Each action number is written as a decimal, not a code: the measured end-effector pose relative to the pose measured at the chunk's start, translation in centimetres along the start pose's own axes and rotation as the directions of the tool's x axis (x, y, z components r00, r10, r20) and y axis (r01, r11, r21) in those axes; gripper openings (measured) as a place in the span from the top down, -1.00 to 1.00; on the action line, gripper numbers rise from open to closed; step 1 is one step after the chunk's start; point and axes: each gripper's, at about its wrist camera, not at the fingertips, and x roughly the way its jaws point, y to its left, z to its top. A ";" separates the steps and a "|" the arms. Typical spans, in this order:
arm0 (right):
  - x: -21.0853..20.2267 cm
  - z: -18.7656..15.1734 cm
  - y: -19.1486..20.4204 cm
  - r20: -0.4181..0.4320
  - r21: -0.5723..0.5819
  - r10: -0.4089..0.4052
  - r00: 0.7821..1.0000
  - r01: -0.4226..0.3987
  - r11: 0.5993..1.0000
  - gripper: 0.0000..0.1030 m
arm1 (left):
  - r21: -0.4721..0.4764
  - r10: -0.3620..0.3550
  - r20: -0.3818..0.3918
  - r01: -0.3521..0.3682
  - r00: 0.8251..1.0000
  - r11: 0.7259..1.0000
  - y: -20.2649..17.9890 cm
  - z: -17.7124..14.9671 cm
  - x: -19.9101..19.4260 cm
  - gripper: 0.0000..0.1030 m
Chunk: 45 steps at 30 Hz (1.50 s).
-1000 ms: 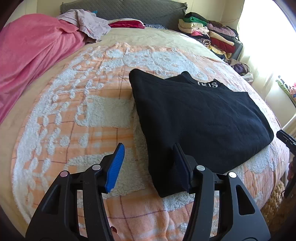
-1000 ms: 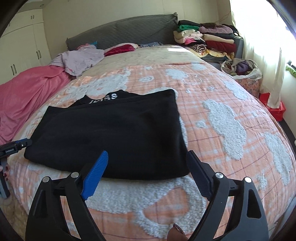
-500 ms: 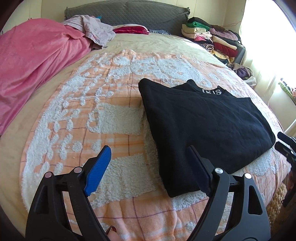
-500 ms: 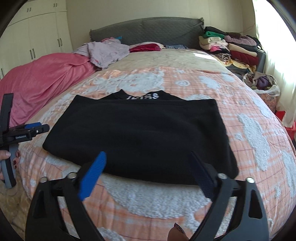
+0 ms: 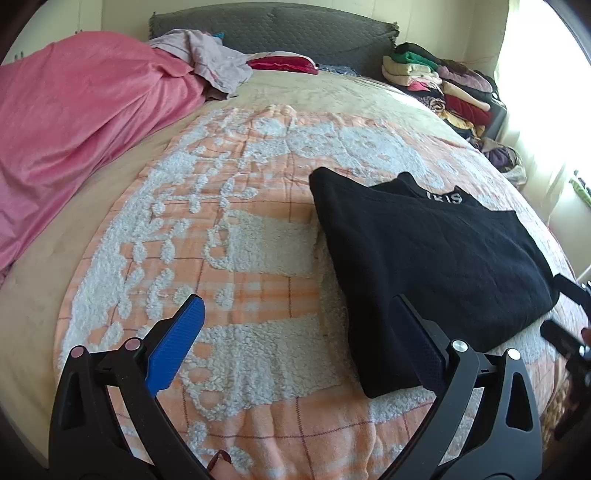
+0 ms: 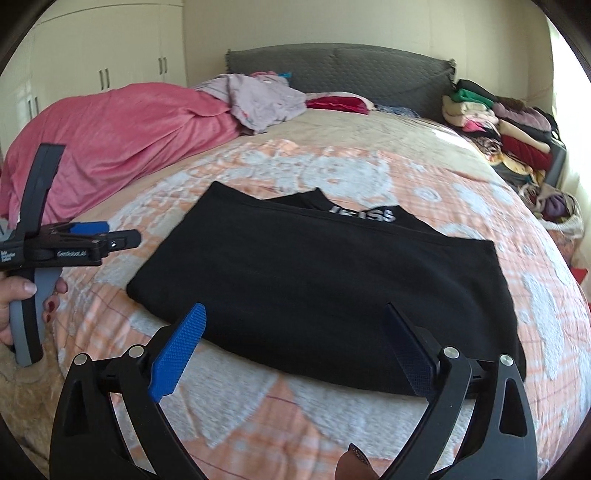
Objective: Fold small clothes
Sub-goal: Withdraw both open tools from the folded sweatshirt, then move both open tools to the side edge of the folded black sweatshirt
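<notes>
Hovering | left claw (image 5: 295, 332) just spread, empty | black garment (image 5: 424, 258) beside its right finger

In the left wrist view, the left hand-held gripper (image 5: 297, 334) filled the bottom of the frame, its jaws spread wide and just having opened, nothing pressed between them. Its blue pad (image 5: 177, 345) hung over the orange-and-white blanket (image 5: 236, 258), while the dark pad (image 5: 415, 343) overlapped the near corner of the folded black garment (image 5: 424, 266) at right of centre. White lettering showed at the garment's collar. A pink cover (image 5: 77, 140) lay heaped at the upper left, a lilac cloth (image 5: 214, 62) against the grey headboard (image 5: 277, 29), and a pile of folded clothes (image 5: 443, 85) at the upper right. Part of the right hand-held gripper (image 5: 569, 325) showed at the right edge.
</notes>
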 end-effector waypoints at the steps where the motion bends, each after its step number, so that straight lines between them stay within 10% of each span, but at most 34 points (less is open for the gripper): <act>1: 0.2 0.1 0.4 -0.001 -0.010 0.003 1.000 -0.003 1.000 -0.86 | -0.005 0.001 0.001 -0.001 1.000 1.000 0.1 0.0 0.0 -0.81; 21: 5.1 -0.8 8.5 -0.054 -0.227 0.035 0.998 -0.046 0.973 -0.86 | -0.037 0.079 -0.019 -0.079 0.997 0.996 1.5 1.0 1.4 -0.81; 45: 9.9 -1.5 9.9 -0.035 -0.337 -0.121 0.992 0.103 0.936 -0.91 | -0.039 0.117 -0.034 -0.118 0.993 0.992 1.2 2.0 4.3 -0.81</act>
